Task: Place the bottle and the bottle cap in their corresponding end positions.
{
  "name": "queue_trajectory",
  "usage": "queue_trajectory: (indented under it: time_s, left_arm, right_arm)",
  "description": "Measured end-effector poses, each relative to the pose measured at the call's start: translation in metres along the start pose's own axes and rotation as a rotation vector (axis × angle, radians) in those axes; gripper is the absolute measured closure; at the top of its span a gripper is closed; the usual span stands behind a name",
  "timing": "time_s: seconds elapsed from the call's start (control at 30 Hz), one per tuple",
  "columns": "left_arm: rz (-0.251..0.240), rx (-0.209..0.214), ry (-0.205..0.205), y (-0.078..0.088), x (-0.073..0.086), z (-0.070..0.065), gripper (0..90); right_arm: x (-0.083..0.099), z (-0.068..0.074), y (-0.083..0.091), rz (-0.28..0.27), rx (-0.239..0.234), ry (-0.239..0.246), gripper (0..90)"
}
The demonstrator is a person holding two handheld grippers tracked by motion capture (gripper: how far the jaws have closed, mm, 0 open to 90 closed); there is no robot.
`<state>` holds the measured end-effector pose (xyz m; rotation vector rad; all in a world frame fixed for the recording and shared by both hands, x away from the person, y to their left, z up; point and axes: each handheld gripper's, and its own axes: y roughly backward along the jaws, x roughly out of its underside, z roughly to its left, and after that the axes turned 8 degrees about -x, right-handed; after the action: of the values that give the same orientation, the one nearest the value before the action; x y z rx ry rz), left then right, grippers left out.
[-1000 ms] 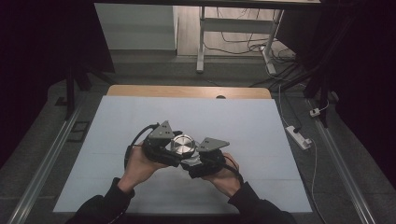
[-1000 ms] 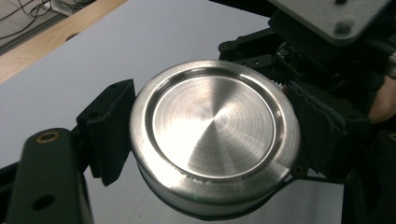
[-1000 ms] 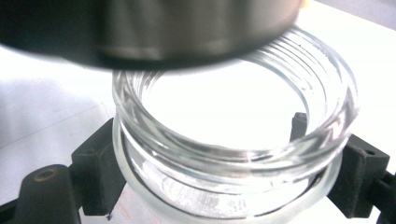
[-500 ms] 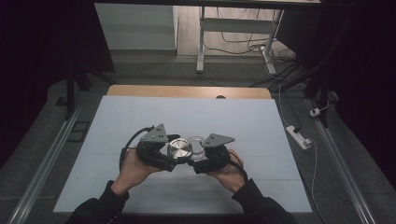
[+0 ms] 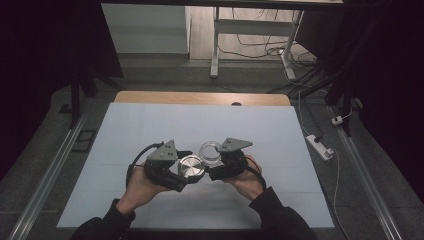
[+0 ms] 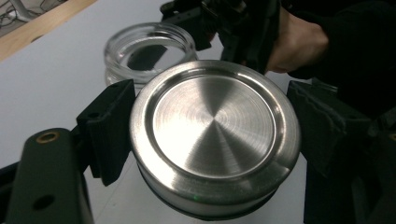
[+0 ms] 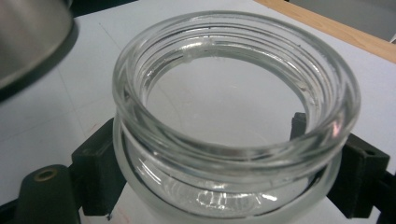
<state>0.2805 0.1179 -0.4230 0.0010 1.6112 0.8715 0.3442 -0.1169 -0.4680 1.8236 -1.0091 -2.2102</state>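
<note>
Glass jar (image 7: 233,116) clamped in right gripper (image 5: 220,161) fingers; metal lid (image 6: 215,135) clamped by left gripper (image 5: 175,170), just beside.

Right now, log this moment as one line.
left gripper: shut on metal lid | right gripper: shut on glass jar | jar open, lid beside it

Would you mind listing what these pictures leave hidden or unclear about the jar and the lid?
- Underside of the metal lid and any thread inside it: left gripper view, turned away from the camera.
- Base of the glass jar: right gripper view, cut off by the bottom edge and covered by the jaws.
- Jar's thread in the high view: jar too small there.
- Pads of the left gripper: high view, covered by the lid.
</note>
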Motion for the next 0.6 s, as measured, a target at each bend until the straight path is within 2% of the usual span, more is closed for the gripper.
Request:
queue_trajectory:
  time_s: [0.2,0.43,0.6]
  left_arm:
    - [0.007,0.009,-0.011,-0.005,0.009,-0.004,20.5]
    - [0.019,0.016,-0.049,-0.017,0.018,-0.011,20.5]
    - [0.026,0.018,-0.059,-0.025,0.023,-0.013,20.5]
  right_arm:
    - [-0.003,-0.006,-0.006,0.005,0.004,0.001,15.1]
    - [-0.008,-0.014,-0.011,-0.008,0.013,-0.006,15.1]
    - [-0.009,-0.020,-0.016,-0.009,0.021,-0.013,15.1]
